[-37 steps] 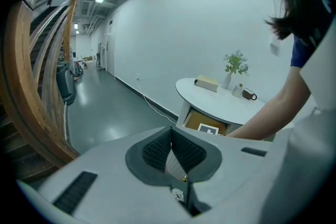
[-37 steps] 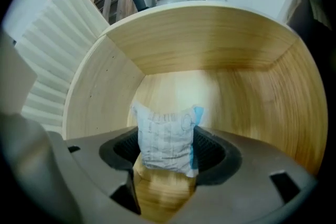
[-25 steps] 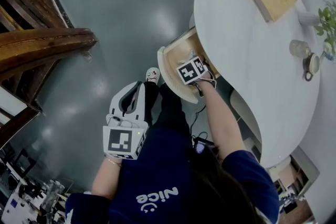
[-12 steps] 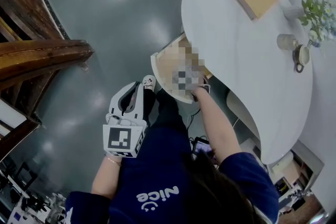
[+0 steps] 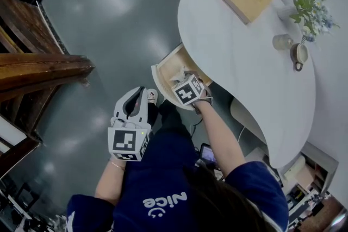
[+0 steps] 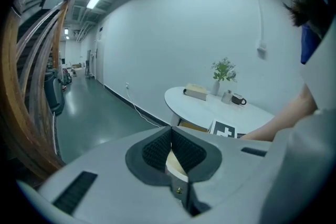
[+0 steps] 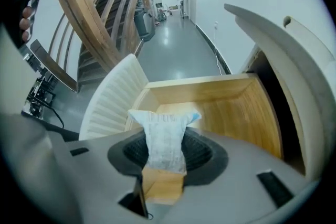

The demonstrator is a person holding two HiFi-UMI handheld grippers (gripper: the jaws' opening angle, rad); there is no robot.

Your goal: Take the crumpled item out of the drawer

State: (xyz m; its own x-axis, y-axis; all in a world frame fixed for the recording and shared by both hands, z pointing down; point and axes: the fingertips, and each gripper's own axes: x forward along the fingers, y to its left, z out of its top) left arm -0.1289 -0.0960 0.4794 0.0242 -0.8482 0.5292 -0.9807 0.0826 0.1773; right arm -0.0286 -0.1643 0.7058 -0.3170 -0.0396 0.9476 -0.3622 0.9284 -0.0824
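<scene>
Crumpled item [image 7: 164,139] (paper, seemingly) over open drawer [image 7: 236,113].

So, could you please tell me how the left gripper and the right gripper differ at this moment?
The left gripper's jaws are shut on nothing, while the right gripper's jaws are closing on the crumpled paper pinched between them. The left gripper hangs over the floor, whereas the right gripper is at the open drawer. Both are the same grey two-jaw design.
</scene>
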